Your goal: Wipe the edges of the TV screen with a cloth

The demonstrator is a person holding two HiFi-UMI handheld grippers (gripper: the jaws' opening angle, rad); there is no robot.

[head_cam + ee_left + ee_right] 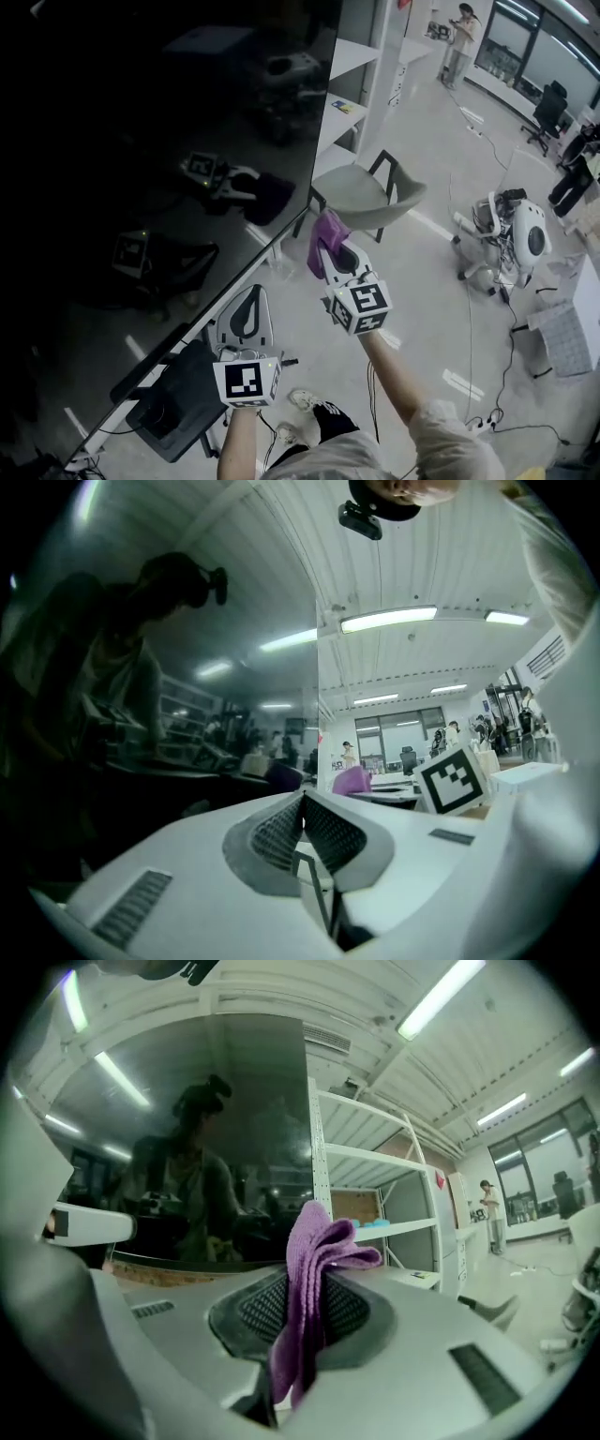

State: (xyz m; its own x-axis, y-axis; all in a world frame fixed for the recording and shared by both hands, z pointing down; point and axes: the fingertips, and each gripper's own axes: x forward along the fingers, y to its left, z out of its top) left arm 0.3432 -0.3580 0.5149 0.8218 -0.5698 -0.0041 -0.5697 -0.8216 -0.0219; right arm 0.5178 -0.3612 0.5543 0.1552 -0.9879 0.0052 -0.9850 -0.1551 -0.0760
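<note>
The big dark TV screen (141, 187) fills the left of the head view; its right edge (314, 159) runs diagonally down to the lower left. My right gripper (330, 248) is shut on a folded purple cloth (324, 234), held just right of that edge and not clearly touching it. In the right gripper view the cloth (314, 1269) sticks up from between the jaws, with the screen (216, 1138) ahead. My left gripper (249, 305) is lower, near the screen's bottom edge, shut with nothing in it (302, 803).
A grey chair (370, 192) stands just beyond the cloth. White shelving (361, 66) sits behind the screen's edge. The TV's dark stand base (178, 403) is below my left gripper. A white machine (516, 234) and floor cables (511, 347) lie right. A person (461, 37) stands far back.
</note>
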